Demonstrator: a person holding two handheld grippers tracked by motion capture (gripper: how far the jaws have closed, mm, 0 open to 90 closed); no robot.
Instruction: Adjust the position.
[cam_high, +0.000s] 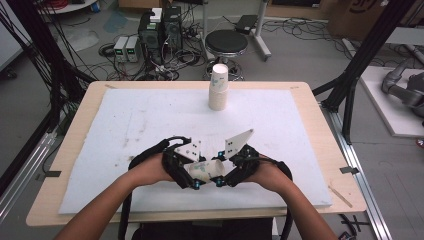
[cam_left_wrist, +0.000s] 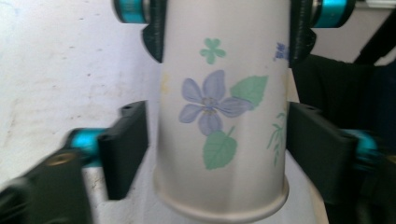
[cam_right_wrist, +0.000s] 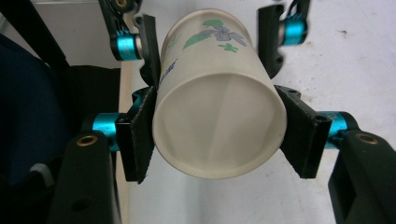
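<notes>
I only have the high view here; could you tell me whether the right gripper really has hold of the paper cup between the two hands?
Observer: Yes. In the right gripper view, the right gripper has both pads pressed on the sides of the paper cup, near the end that faces its camera.
Operator: Thank you. Is the left gripper gripping it as well?
Observer: No. In the left gripper view, the left gripper straddles the cup, with a clear gap between one jaw and the cup wall.
Operator: Is the cup plain white?
Observer: No, it is printed with a purple flower and green leaves.
</notes>
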